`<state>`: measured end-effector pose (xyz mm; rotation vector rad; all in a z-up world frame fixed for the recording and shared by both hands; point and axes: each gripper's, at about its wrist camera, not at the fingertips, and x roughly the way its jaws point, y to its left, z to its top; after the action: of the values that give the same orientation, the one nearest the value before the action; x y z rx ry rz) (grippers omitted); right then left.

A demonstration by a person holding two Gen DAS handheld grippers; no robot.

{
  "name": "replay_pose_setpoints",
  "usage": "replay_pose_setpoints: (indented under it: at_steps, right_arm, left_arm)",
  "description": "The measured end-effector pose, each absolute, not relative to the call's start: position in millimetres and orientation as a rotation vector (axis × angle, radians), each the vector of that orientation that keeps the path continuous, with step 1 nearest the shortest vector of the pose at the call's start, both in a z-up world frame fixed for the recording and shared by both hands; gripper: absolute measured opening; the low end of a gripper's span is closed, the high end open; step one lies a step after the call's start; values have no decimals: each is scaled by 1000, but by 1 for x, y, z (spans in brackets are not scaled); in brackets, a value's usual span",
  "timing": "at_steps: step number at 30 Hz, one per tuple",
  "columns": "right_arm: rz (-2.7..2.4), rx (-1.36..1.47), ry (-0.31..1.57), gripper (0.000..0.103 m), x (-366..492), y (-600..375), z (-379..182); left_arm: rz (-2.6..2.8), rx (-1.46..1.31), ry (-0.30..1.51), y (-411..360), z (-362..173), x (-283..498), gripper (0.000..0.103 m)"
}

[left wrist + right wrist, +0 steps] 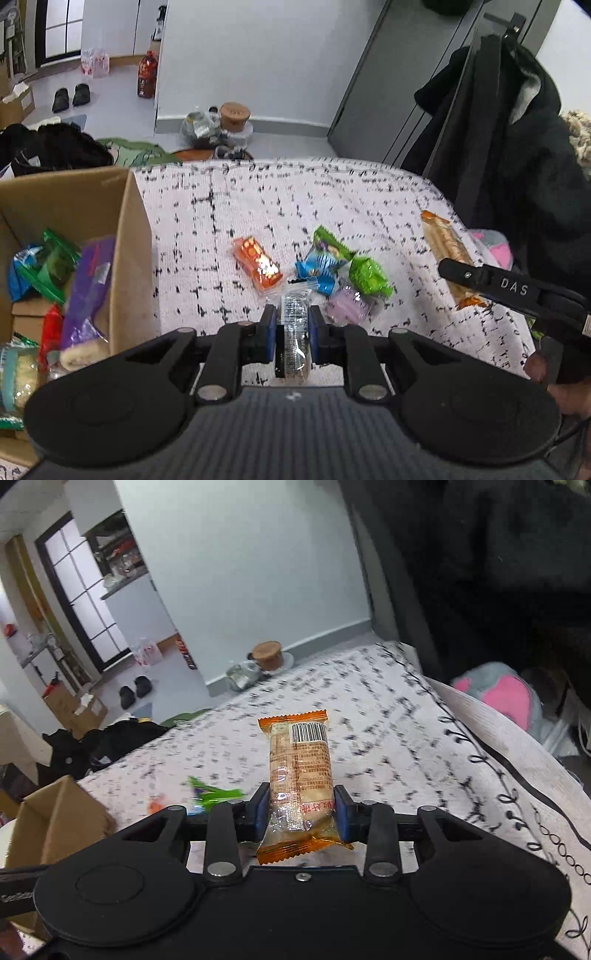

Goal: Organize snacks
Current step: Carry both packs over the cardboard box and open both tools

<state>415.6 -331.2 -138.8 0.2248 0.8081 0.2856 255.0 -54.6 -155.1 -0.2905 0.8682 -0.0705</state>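
Note:
My left gripper (292,317) is shut on a small clear-and-black snack packet (293,343), held above the speckled white cloth (295,206). An open cardboard box (136,236) at the left holds several snacks. Loose on the cloth lie an orange packet (258,267), a blue one (317,271), two green ones (369,275) and a lilac one (347,308). My right gripper (301,797) is shut on the lower end of a long orange-wrapped snack (299,753), lifted off the cloth near its right edge. From the left wrist view, that snack (447,251) shows beside the right gripper's finger (465,275).
A black coat (517,147) hangs close to the cloth's right edge, with a pink and grey soft thing (498,690) below it. Beyond the far edge, on the floor, are a cork-lidded jar (234,116), bottles, shoes and dark clothing (55,147).

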Motion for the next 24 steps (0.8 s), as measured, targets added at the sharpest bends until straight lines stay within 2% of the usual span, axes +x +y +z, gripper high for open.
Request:
replay_pose_setpoints:
  at_steps: [24]
  right_arm:
    - [340,222,729,34,380,-273,-96]
  left_arm:
    - [4,-358,720,5,-111,220,16]
